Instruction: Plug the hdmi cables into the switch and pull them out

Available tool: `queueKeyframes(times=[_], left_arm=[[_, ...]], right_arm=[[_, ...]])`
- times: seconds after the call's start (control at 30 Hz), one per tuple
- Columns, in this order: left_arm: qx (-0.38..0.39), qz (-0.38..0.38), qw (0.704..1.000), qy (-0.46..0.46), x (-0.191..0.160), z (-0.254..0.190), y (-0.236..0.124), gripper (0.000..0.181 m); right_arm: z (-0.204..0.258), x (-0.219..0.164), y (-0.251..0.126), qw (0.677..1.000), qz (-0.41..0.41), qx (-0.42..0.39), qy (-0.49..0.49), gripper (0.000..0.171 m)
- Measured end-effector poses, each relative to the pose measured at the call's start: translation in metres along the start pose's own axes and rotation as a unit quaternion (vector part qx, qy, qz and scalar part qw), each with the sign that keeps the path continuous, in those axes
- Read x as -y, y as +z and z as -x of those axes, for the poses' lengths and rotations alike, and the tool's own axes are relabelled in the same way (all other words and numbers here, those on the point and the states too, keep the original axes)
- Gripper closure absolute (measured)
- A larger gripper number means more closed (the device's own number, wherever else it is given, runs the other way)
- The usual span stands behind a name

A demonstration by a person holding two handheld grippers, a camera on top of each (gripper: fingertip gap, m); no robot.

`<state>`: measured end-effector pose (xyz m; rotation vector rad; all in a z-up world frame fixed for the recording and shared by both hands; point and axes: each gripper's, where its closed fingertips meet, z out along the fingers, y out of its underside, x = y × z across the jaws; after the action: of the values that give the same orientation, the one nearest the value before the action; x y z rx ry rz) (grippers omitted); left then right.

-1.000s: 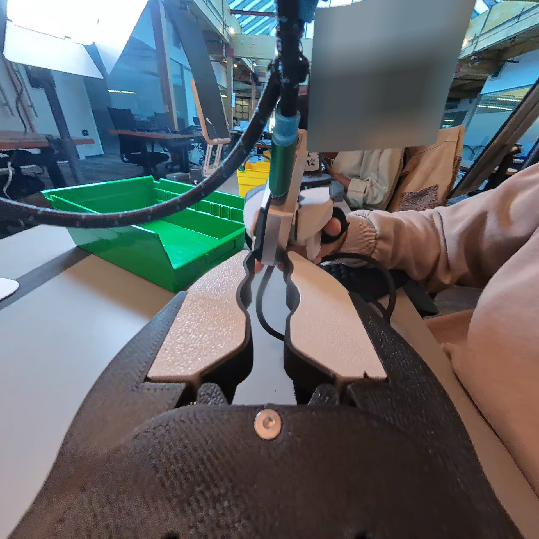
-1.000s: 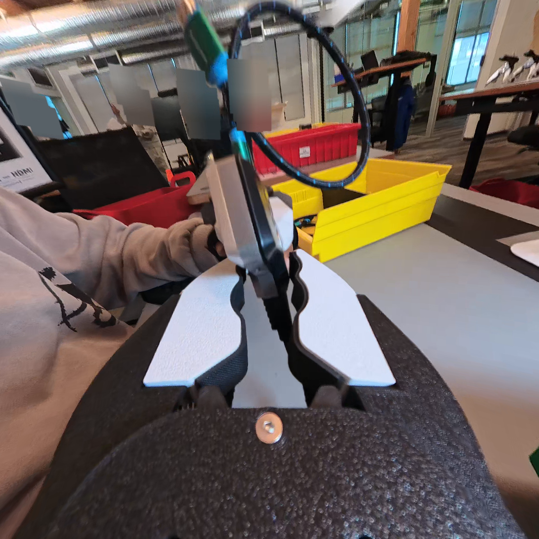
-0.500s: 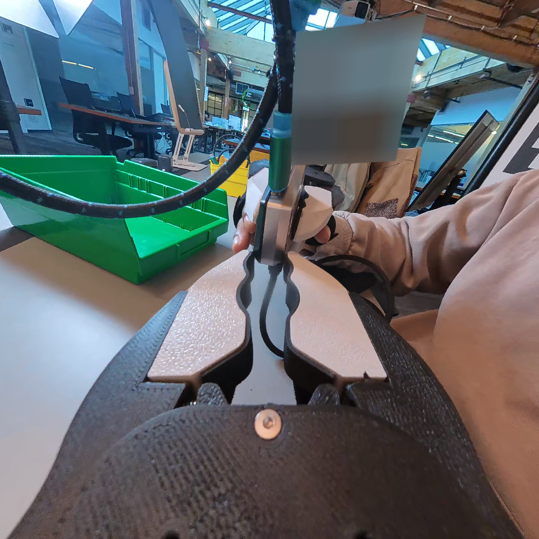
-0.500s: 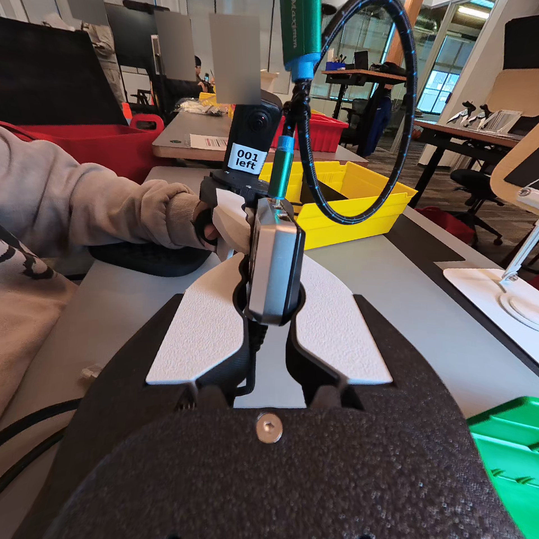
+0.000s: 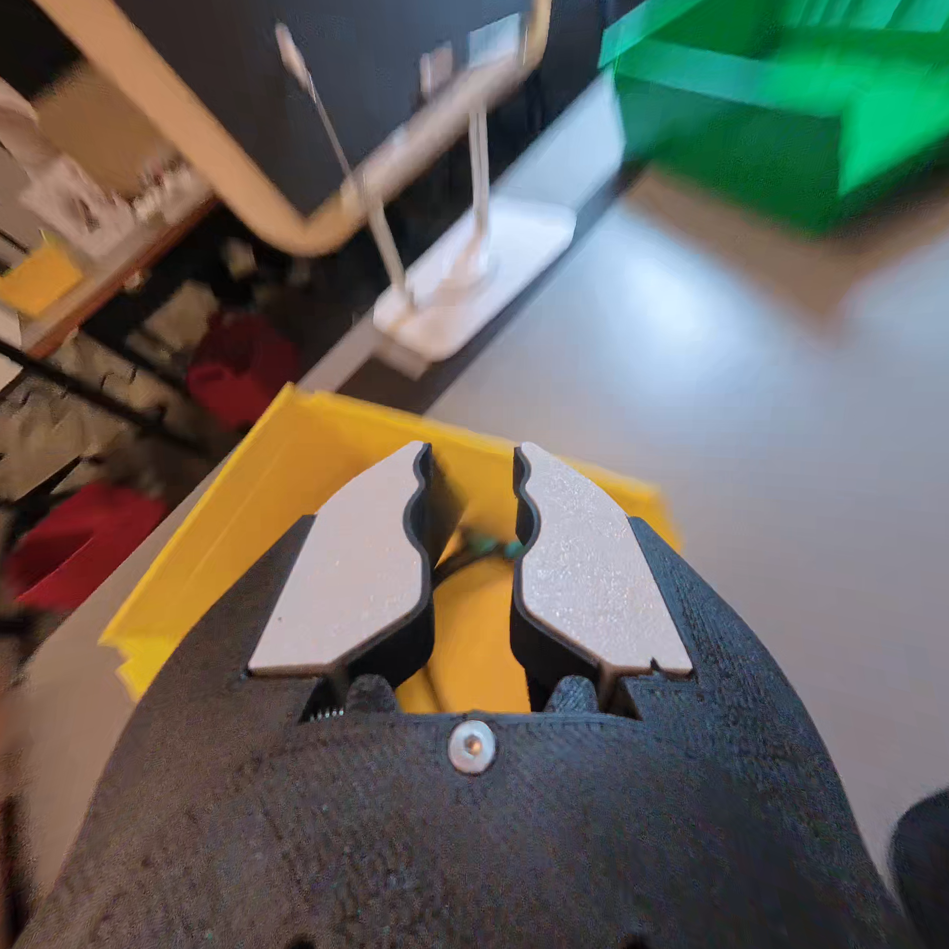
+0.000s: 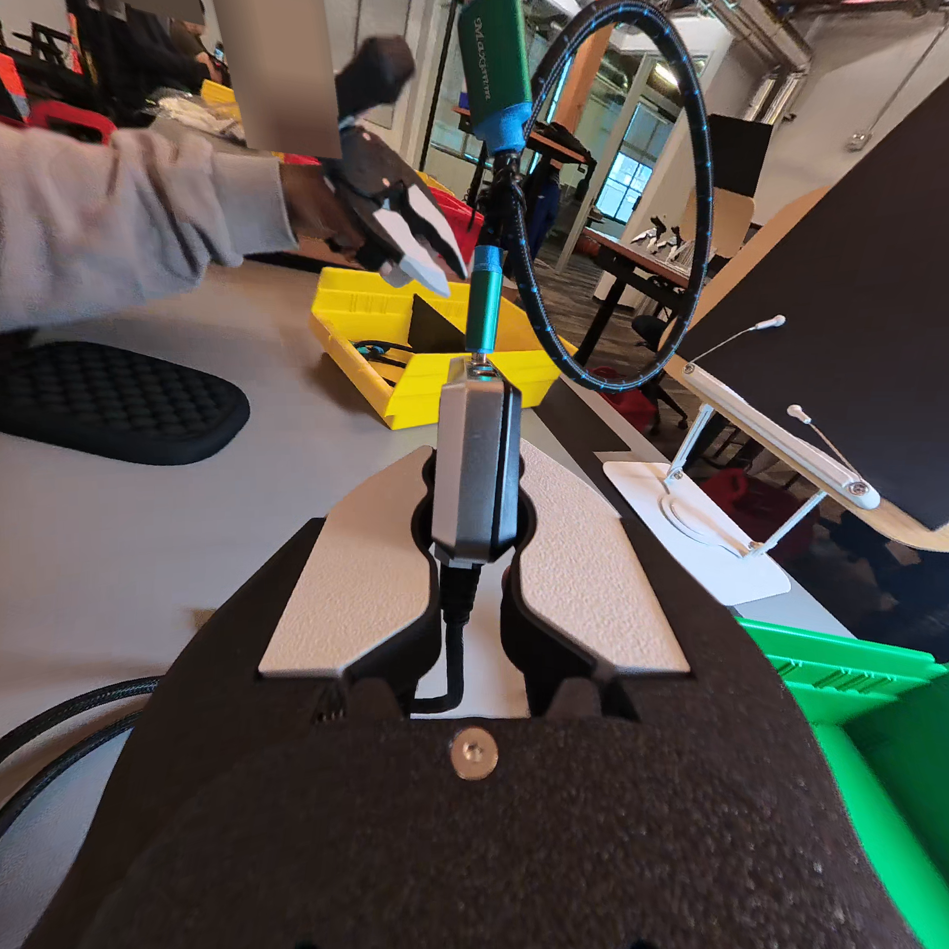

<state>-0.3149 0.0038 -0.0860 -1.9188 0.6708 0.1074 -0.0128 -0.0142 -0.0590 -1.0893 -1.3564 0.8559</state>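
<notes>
While your left gripper [image 5: 470, 462] hangs over the yellow bin [image 5: 287, 493] in the left wrist view, its fingers stand spread with nothing between them. Through the gap you see the bin's floor and some dark cable with teal ends [image 5: 493, 548]. Beyond the bin lie the grey table [image 5: 719, 411], a white stand base [image 5: 477, 287] and a blurred green bin [image 5: 780, 118] at the upper right.

In the right wrist view, your right gripper [image 6: 475, 462] pinches the grey switch [image 6: 475, 462] on edge, upright between the pads. One green HDMI plug [image 6: 484, 308] sits in the switch's top port, and its braided black-and-blue cable [image 6: 698, 195] loops up and round to a second green plug [image 6: 495, 67] hanging free above. A black lead [image 6: 454, 642] leaves the switch's lower end between the fingers. Your left gripper shows farther off, just beside the inserted plug and above the yellow bin [image 6: 452, 380]. A black mat [image 6: 113, 400] lies to the left, a green bin [image 6: 873, 729] at the lower right.
</notes>
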Motion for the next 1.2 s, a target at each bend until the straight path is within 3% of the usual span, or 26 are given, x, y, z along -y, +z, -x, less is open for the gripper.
queueKeyframes(times=[0.07, 0.17, 0.37, 0.43, 0.47, 0.63, 0.77, 0.87, 1.03, 1.2], left_arm=[[-0.008, 0.106, 0.990, 0.092, -0.044, 0.015, 0.013, 0.151], [-0.055, 0.221, 0.951, 0.209, -0.098, 0.015, 0.034, 0.150], [-0.116, 0.303, 0.896, 0.305, -0.139, 0.008, 0.066, 0.147], [-0.116, 0.310, 0.885, 0.326, -0.145, 0.008, 0.071, 0.161], [-0.107, 0.301, 0.885, 0.339, -0.143, 0.010, 0.072, 0.171], [-0.084, 0.276, 0.896, 0.337, -0.112, 0.024, 0.043, 0.171], [-0.057, 0.249, 0.908, 0.332, -0.062, 0.039, 0.001, 0.172], [-0.072, 0.198, 0.929, 0.304, -0.013, 0.026, -0.027, 0.174], [-0.184, 0.104, 0.939, 0.271, 0.047, -0.052, -0.045, 0.175], [-0.350, 0.097, 0.901, 0.238, 0.030, -0.155, -0.017, 0.174]], right_arm=[[-0.001, -0.004, 0.002, 1.000, 0.008, -0.002, -0.002, 0.147], [0.001, -0.007, 0.003, 1.000, 0.013, -0.001, -0.002, 0.148], [-0.003, -0.012, 0.000, 0.999, 0.008, 0.008, 0.031, 0.148], [-0.005, -0.015, 0.000, 0.999, 0.009, 0.009, 0.036, 0.148], [-0.006, -0.016, -0.001, 0.999, 0.011, 0.008, 0.037, 0.148], [-0.009, -0.018, 0.000, 0.999, 0.012, 0.006, 0.042, 0.148], [-0.009, -0.015, 0.000, 0.999, 0.012, 0.001, 0.039, 0.148], [-0.011, -0.011, -0.001, 0.999, 0.014, -0.008, 0.033, 0.148], [-0.018, -0.009, -0.005, 0.999, 0.028, -0.034, 0.017, 0.147], [-0.024, -0.015, -0.011, 0.996, 0.057, -0.061, -0.005, 0.148]])
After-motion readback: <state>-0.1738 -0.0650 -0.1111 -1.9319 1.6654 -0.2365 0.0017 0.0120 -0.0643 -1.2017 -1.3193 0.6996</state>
